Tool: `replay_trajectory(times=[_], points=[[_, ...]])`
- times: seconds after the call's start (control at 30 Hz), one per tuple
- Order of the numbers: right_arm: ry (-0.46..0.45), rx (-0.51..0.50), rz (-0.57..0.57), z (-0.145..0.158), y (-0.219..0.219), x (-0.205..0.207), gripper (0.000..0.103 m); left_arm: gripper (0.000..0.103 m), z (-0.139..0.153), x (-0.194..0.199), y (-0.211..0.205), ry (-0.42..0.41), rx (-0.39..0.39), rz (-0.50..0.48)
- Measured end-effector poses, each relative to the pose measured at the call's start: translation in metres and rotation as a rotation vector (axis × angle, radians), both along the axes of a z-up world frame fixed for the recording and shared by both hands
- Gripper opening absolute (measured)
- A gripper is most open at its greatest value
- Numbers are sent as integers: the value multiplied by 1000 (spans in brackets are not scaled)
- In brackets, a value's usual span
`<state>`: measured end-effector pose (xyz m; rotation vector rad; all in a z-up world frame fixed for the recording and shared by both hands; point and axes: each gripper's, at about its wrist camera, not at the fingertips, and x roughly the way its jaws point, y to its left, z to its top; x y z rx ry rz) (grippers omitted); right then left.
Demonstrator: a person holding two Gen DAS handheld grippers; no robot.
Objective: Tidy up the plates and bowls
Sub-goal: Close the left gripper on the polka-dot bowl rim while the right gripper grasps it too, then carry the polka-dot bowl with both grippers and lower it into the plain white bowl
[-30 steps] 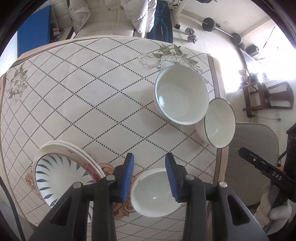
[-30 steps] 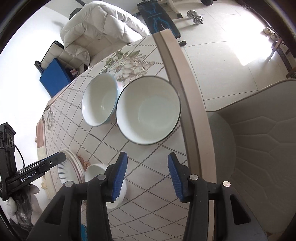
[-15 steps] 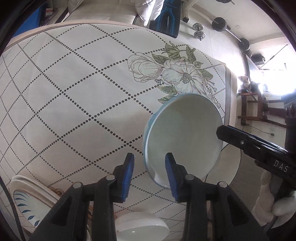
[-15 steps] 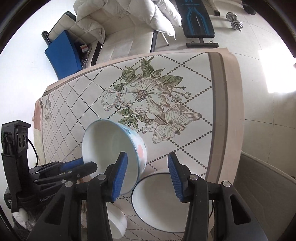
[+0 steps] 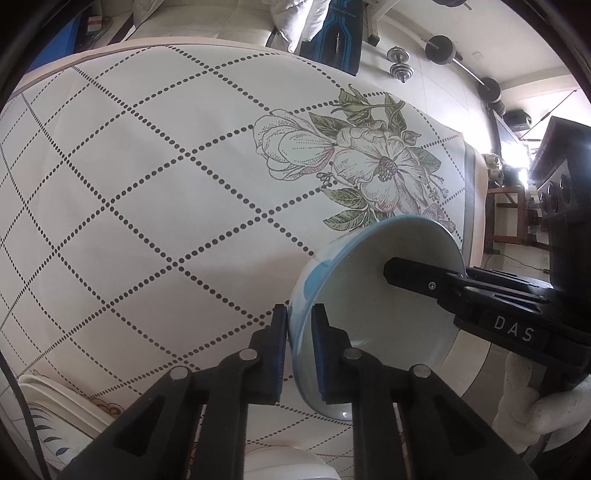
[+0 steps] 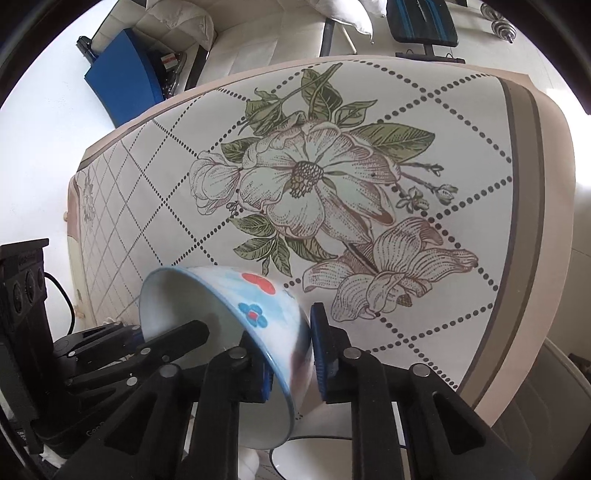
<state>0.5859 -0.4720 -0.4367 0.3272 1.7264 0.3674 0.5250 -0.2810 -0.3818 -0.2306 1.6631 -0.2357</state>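
A light blue bowl (image 5: 373,295) with red and blue flowers on its outside (image 6: 255,306) is held tilted above the table. My left gripper (image 5: 299,343) is shut on its near rim. My right gripper (image 6: 290,354) is shut on the opposite rim; its finger shows inside the bowl in the left wrist view (image 5: 417,277). A stack of plates with a blue-patterned one on top (image 5: 55,417) lies at the lower left. A small white bowl (image 5: 284,465) sits below my left gripper. A dark-rimmed white bowl (image 6: 314,458) lies under the held bowl.
The table wears a diamond-dotted cloth with a large flower print (image 5: 369,162). Its right edge (image 6: 535,221) drops to a tiled floor. A white sofa (image 5: 207,18), dumbbells (image 5: 399,62) and a grey chair (image 6: 554,398) stand around it.
Both grippers moved in and shut on opposite rims of the blue flowered bowl, which has been lifted and tilted off the table.
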Motion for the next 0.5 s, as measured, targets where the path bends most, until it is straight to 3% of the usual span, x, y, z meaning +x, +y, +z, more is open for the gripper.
replay_trajectory(times=[0.3, 0.5], points=[[13, -8, -37, 1, 7, 0, 16, 11, 11, 5, -2, -23, 31, -14], [2, 7, -47, 17, 12, 2, 16, 11, 27, 5, -1, -46, 45, -20]])
